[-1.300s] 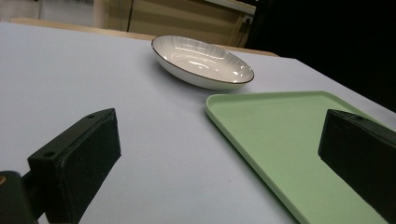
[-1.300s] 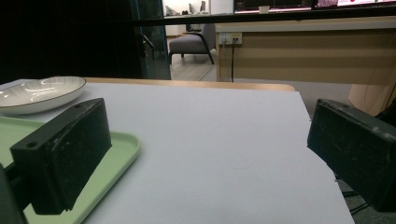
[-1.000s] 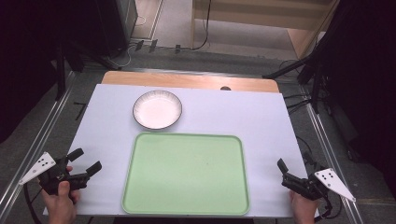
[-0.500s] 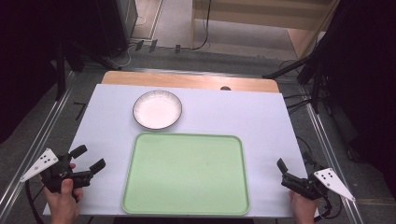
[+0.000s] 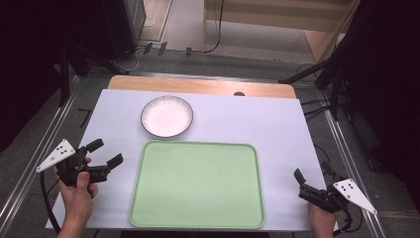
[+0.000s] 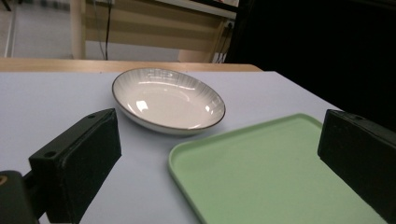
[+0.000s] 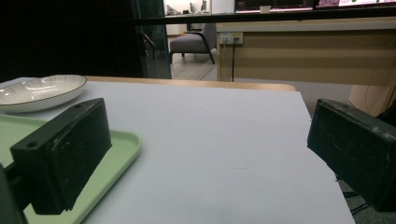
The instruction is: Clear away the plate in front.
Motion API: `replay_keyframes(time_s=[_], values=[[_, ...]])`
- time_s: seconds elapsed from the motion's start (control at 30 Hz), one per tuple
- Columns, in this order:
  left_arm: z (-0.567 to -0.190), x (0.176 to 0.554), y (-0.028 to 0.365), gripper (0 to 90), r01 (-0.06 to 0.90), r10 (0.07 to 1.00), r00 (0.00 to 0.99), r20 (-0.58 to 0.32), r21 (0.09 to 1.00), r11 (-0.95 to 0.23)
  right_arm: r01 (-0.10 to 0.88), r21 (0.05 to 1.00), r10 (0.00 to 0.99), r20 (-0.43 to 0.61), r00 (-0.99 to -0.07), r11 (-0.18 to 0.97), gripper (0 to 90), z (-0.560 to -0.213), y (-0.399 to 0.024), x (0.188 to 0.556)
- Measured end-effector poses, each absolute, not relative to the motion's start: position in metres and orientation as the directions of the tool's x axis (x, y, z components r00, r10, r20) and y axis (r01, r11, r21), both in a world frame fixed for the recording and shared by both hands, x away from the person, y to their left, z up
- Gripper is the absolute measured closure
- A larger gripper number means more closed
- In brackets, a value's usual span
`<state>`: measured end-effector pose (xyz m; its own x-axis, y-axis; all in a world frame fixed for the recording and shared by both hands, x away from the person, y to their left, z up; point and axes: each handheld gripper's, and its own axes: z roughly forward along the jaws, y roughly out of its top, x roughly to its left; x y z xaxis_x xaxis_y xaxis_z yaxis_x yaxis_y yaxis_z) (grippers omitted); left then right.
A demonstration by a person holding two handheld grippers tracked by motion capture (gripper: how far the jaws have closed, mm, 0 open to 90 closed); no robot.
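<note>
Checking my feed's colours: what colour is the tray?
Pale green tray; clearest in the high view.

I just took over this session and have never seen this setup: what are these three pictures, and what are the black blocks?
A person holds a two-jaw tool in each hand. The high view looks down on the table: left gripper at the left, right gripper at the right. The other two pictures come from cameras riding on each gripper; the black blocks are its own jaws, spread open. On the white table lie an empty white bowl and, nearer the person, an empty green tray. Neither gripper holds anything. The left gripper view faces the bowl.
</note>
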<state>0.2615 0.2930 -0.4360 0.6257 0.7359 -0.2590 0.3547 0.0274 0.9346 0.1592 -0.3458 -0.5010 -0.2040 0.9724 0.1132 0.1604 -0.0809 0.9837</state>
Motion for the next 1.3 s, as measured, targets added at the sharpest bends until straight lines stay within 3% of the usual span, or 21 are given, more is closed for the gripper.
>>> replay_keyframes(time_s=[1.3], values=[[-0.414,0.35,0.237,0.4,0.38,0.725,0.64,-0.254,0.925,-0.011,0.165,0.983,0.971,0.113,-0.212,-0.079,0.0,-0.501,-0.346,0.159]])
